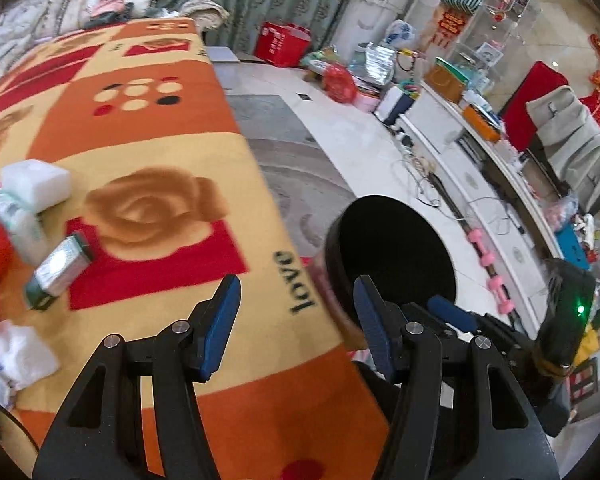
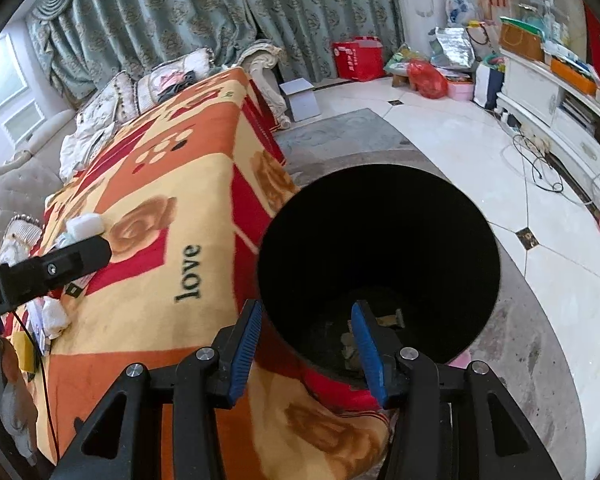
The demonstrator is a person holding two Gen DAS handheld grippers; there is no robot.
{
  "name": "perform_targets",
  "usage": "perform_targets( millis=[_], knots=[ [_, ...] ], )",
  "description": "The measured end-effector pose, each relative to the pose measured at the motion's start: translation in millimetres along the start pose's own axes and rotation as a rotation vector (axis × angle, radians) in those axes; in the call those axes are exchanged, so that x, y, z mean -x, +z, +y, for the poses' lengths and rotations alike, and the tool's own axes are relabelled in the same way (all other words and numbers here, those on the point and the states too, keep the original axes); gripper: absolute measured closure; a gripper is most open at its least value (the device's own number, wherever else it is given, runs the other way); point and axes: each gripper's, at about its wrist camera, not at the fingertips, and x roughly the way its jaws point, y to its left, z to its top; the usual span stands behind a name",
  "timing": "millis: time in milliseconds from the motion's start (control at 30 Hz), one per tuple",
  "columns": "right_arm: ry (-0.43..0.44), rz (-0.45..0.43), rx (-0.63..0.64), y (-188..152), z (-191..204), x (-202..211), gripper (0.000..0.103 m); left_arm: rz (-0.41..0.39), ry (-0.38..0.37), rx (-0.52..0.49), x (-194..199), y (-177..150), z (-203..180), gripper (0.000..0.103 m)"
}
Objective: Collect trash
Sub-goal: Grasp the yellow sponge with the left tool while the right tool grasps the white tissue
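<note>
A black round trash bin (image 2: 380, 248) stands on the floor against the edge of a table covered with an orange, red and yellow rose cloth (image 2: 148, 300). A few scraps lie at the bin's bottom (image 2: 388, 320). My right gripper (image 2: 306, 328) is open and empty, its fingers straddling the bin's near rim. My left gripper (image 1: 296, 312) is open and empty above the cloth's edge (image 1: 220, 200), with the bin (image 1: 396, 256) to its right. Trash lies on the cloth at the left: a white foam block (image 1: 36, 184), a green-and-white carton (image 1: 58, 272), crumpled white tissue (image 1: 20, 352).
The left gripper's body (image 2: 48, 268) reaches in over the table in the right wrist view. A sofa with cushions (image 2: 100, 112) is behind the table. Bags, a red box (image 2: 358, 60), a white cabinet (image 2: 560, 100) and cables (image 2: 540, 160) line the far floor.
</note>
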Motion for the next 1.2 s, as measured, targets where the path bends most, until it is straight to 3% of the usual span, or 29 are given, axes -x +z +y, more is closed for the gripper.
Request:
perform_targets(
  millis=[333, 800, 1200],
  knots=[
    [0.048, 0.016, 0.066, -5.6, 47.2, -3.1, 0.052, -0.038, 0.121, 0.012, 29.3, -15.6, 33.6, 0.045],
    [0.142, 0.065, 0.183, -16.3, 128.7, -17.6, 0.048, -0.042, 0.221, 0.073, 69.3, -50.9, 90.2, 0.045],
    [0.234, 0.119, 0.303, -27.6, 201.4, -38.2, 0.048, -0.046, 0.318, 0.163, 121.9, -85.9, 160.8, 0.045]
  ],
)
